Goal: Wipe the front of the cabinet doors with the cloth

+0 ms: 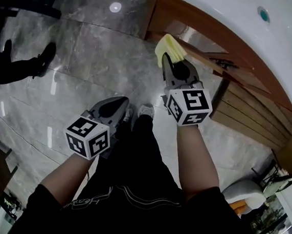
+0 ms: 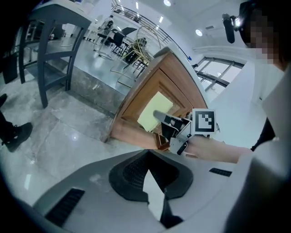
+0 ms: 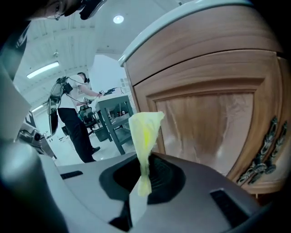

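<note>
The yellow cloth (image 1: 170,48) is pinched in my right gripper (image 1: 168,60), which holds it up against the wooden cabinet door (image 1: 203,52) under the white counter. In the right gripper view the cloth (image 3: 144,134) stands bunched up out of the shut jaws, right beside the door's inset panel (image 3: 207,127). An ornate metal handle (image 3: 263,157) sits at the door's right edge. My left gripper (image 1: 121,104) hangs lower and to the left over the floor, shut and holding nothing. From the left gripper view I see the right gripper (image 2: 167,120) and the cloth (image 2: 152,111) on the door.
A white countertop with a basin (image 1: 277,34) overhangs the cabinet. Grey marble floor (image 1: 85,51) spreads to the left, with another person's dark shoes (image 1: 28,64) on it. A grey table (image 2: 50,32) stands further off. A person (image 3: 75,118) stands in the background.
</note>
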`<state>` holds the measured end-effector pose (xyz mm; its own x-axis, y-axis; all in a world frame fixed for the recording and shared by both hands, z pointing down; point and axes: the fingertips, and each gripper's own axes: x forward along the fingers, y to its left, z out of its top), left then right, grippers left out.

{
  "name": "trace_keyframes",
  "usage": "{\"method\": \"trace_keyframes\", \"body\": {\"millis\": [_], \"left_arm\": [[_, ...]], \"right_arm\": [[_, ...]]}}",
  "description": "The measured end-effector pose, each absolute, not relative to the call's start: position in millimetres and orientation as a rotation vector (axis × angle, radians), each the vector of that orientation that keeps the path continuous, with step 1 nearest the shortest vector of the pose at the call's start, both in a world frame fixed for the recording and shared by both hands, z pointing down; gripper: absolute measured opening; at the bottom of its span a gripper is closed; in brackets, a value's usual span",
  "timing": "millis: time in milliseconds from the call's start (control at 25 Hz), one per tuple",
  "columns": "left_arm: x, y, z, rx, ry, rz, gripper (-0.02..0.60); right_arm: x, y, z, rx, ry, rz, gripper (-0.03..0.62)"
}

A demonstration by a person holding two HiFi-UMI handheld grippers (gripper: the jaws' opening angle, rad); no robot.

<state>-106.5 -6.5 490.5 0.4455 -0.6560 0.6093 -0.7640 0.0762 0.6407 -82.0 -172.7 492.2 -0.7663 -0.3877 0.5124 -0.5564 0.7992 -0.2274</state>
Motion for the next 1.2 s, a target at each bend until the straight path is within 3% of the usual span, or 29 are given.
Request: {"method": "trace_keyframes", "body": {"millis": [520,1200], "left_arm": [[-165.6,18.0,501.0,1.500,-1.444,0.056,0.006],[-134.2,5.8,496.3,1.617,-1.344,0.093,0.006]], "right_arm": [[-142.0,-196.1,500.4,0.712,-2.563,0.417,0.041],[-112.2,-216.0,515.4,0.859,-2.518,0.436,0.041]]}}
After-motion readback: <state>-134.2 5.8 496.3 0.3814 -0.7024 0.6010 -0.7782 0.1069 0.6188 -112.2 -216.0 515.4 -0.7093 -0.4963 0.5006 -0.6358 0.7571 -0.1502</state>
